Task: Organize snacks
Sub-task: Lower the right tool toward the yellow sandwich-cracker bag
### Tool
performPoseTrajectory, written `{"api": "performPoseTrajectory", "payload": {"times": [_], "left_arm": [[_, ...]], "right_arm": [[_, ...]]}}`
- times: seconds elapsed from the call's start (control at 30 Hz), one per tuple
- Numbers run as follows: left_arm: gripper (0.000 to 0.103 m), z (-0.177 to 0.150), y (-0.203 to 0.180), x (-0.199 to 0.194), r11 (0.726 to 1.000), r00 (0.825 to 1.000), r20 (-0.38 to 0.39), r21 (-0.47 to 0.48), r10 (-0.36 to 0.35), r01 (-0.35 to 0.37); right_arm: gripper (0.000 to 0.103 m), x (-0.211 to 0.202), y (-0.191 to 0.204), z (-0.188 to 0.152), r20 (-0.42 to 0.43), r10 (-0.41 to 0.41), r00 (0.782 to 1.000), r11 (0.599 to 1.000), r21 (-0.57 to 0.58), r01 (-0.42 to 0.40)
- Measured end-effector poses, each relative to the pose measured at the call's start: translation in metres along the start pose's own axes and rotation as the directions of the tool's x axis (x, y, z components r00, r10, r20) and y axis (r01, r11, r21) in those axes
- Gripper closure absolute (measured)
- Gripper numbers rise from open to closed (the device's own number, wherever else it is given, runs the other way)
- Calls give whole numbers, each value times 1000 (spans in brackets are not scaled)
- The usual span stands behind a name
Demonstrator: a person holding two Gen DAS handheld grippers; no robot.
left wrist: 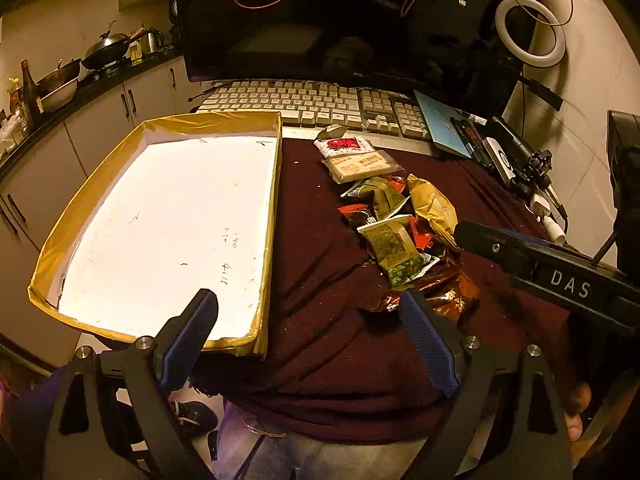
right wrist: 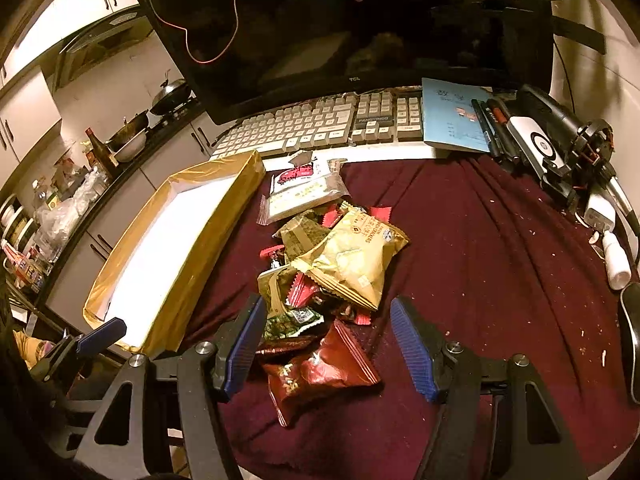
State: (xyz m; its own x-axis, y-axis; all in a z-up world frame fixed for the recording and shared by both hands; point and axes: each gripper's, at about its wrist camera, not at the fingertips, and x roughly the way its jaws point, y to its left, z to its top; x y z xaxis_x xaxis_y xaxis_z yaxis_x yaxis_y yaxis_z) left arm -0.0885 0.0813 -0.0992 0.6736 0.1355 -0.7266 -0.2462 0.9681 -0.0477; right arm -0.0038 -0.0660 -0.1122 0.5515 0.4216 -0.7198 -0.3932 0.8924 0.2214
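A pile of snack packets (left wrist: 394, 220) lies on the dark red cloth, right of a shallow white box with yellow taped rim (left wrist: 276, 200). In the right wrist view the pile (right wrist: 340, 264) holds a yellow bag (right wrist: 352, 256), a dark red bag (right wrist: 320, 372), green packets and a clear-wrapped bar (right wrist: 304, 196). My right gripper (right wrist: 326, 318) is open, its fingers either side of the dark red bag at the pile's near end. My left gripper (left wrist: 308, 312) is open and empty over the box's near right corner. The box interior (right wrist: 160, 264) holds nothing.
A keyboard (left wrist: 304, 104) and dark monitor (left wrist: 352, 16) stand behind the cloth. A blue booklet (right wrist: 456, 116), pens and gadgets lie at the back right. A white bottle (right wrist: 616, 260) and a mouse (right wrist: 630, 340) sit at the right edge. Kitchen counter with pans is far left.
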Motion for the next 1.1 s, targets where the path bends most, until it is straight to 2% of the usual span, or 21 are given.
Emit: {"api": "performPoseTrajectory", "payload": {"times": [0.43,0.7,0.9,1.1], "left_arm": [[10,0,1,10,1000,1000,-18,4,-18,18],[10,0,4,6,1000,1000,0,2,-19,19],[10,3,10,4,996,996,3,-28,-87,87],[10,4,-2,4,990,989,-14,1,-144,144]], "right_arm": [[36,12,6,5,-16,0,1000,1000,3,0],[36,12,4,5,-12,5,1000,1000,13,-5],[36,4,1,5,7,19,1000,1000,17,-19],[36,3,-13,1,2,45,999,998,47,-45]]}}
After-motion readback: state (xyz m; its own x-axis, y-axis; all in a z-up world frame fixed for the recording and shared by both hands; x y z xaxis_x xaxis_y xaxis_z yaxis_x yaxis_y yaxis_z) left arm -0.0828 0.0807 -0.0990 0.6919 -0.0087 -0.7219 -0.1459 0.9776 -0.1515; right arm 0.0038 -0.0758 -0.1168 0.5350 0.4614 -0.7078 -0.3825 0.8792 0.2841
